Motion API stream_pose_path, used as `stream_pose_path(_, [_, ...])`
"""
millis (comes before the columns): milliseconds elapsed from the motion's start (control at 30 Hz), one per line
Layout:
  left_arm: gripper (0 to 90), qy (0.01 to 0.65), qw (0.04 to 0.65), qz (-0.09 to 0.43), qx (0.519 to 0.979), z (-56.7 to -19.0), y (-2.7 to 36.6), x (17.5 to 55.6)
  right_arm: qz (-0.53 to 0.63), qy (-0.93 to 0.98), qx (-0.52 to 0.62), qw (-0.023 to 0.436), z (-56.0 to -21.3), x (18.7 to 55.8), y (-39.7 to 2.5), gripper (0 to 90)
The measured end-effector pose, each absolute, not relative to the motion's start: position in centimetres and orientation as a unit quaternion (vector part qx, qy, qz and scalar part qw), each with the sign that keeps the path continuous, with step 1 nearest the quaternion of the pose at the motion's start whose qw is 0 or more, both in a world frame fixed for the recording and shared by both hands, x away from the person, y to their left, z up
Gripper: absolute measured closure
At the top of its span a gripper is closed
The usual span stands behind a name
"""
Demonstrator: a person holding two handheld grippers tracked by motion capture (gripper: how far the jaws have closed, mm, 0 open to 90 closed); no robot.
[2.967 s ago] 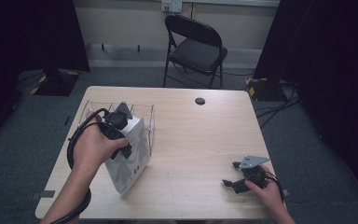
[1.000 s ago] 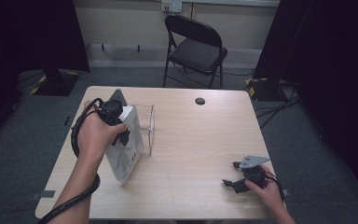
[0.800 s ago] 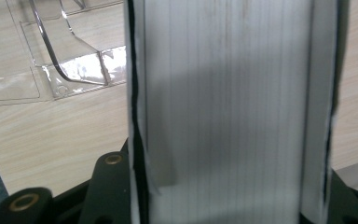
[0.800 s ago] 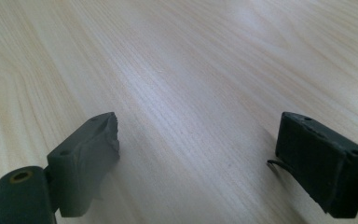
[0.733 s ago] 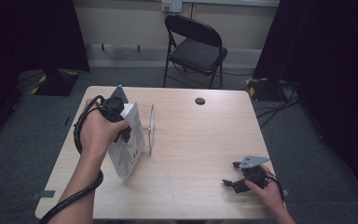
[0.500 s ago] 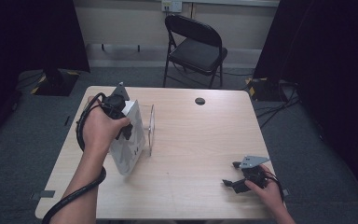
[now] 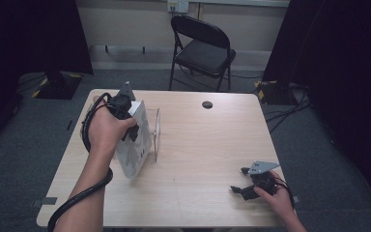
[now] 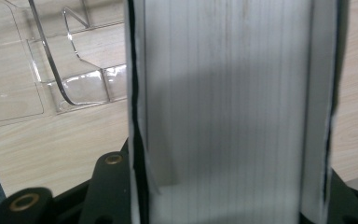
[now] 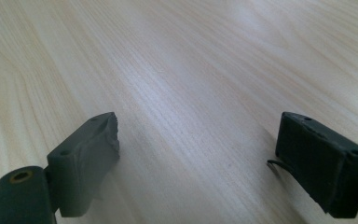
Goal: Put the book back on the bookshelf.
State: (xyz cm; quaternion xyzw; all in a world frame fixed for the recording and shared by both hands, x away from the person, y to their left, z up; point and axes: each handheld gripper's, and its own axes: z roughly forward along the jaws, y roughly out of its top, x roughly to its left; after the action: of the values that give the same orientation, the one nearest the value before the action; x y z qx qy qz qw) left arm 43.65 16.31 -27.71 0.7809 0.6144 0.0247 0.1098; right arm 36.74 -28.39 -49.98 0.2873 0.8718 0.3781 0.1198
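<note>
My left gripper (image 7: 124,108) is shut on a thick white book (image 7: 135,145), held near its upper end. The book stands tilted on the left part of the table, its lower corner close to the wood. In the left gripper view its page edges (image 8: 228,93) run between the two black jaws. A clear plastic stand (image 7: 156,133) rises just right of the book, and shows beside it (image 8: 70,79) on the wood. My right gripper (image 7: 244,181) rests low at the table's near right, open, with bare wood between its fingers (image 9: 198,158).
A small black round disc (image 7: 206,104) lies near the far edge of the wooden table (image 7: 212,140). A black folding chair (image 7: 203,48) stands beyond the table. Dark curtains hang at both sides.
My left gripper has carried the book a little farther from the person and tipped it more upright beside the clear stand. The right gripper has stayed where it was.
</note>
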Motion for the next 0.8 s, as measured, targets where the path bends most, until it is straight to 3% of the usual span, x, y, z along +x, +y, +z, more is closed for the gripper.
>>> stream_pose_path(800, [52.9, 0.623, 0.114, 0.032, 0.773, -27.9, 15.8, 45.4, 0.379, 0.872, 0.286, 0.120, -50.0, 36.8, -28.4, 12.4])
